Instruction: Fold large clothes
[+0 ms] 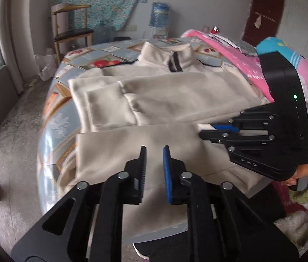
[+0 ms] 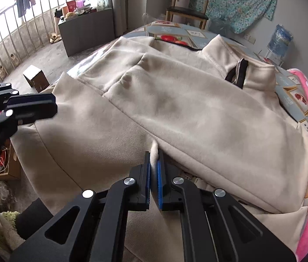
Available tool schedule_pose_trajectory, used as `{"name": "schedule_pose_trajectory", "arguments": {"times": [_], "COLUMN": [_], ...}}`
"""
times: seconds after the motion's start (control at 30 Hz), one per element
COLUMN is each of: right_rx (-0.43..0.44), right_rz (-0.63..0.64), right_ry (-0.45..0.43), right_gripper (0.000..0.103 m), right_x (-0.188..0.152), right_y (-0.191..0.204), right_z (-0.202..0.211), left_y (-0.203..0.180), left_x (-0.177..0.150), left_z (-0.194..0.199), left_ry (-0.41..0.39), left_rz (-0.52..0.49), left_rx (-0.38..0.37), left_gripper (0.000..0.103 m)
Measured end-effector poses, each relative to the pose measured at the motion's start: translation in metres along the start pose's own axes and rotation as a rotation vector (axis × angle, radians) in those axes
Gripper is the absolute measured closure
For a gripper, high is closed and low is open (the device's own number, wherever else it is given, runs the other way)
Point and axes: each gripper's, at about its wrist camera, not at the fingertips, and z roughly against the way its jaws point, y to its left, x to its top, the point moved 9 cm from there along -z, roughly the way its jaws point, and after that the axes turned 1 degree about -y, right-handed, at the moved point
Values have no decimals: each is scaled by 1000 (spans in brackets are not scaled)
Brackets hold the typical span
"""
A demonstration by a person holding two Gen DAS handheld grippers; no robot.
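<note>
A cream fleece jacket (image 2: 175, 109) is lying spread over a table covered with a fruit-patterned cloth (image 1: 66, 113), its stand-up collar with a dark zipper (image 2: 236, 72) pointing toward the far end. Both sleeves are lying folded across the chest, and the hem half is draping over the near table edge.

The right gripper (image 2: 154, 170) is pinching a small ridge of the jacket's cream fabric between its blue pads, at the line where a folded sleeve is meeting the lower body panel. Its jaws are standing nearly together with the cloth bulging up between them. In the left wrist view the same gripper (image 1: 206, 131) is reaching in from the right, level with the cloth, with white fabric showing at its tips; the person's hand (image 1: 304, 172), wearing a bangle, is holding its black body from below.

The left gripper (image 1: 154, 157) is hovering above the hem part of the jacket with a clear gap between its fingers and nothing in them. It is angling forward and slightly down over the fabric. In the right wrist view it (image 2: 45, 107) is entering from the left edge, beside the jacket's hanging corner.

A pink blanket (image 1: 241, 59) is lying along the jacket's right side. A wooden chair (image 1: 73, 30) and a water jug (image 1: 159, 15) are standing beyond the table.
</note>
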Motion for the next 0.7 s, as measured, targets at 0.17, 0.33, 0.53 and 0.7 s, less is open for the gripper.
{"name": "schedule_pose_trajectory", "arguments": {"times": [0.17,0.33,0.53,0.7], "right_rx": [102,-37,-174,-169], "right_rz": [-144,-307,-496,-472], "right_ry": [-5,-111,-80,-8], "right_gripper": [89,61,46,45], "right_x": [-3,-16,-69,-96], "right_y": [-21,-104,-195,-190], "right_z": [15,76,108,86], "left_y": [-23,-23,-22,-22], "left_x": [-12,-12,-12,-11], "left_z": [-37,-37,-37,-38], "left_ry": [69,79,81,88], "left_rz": [-82,-62,-69,-62], "left_rx": [53,61,81,87], "left_gripper": [83,83,82,82]}}
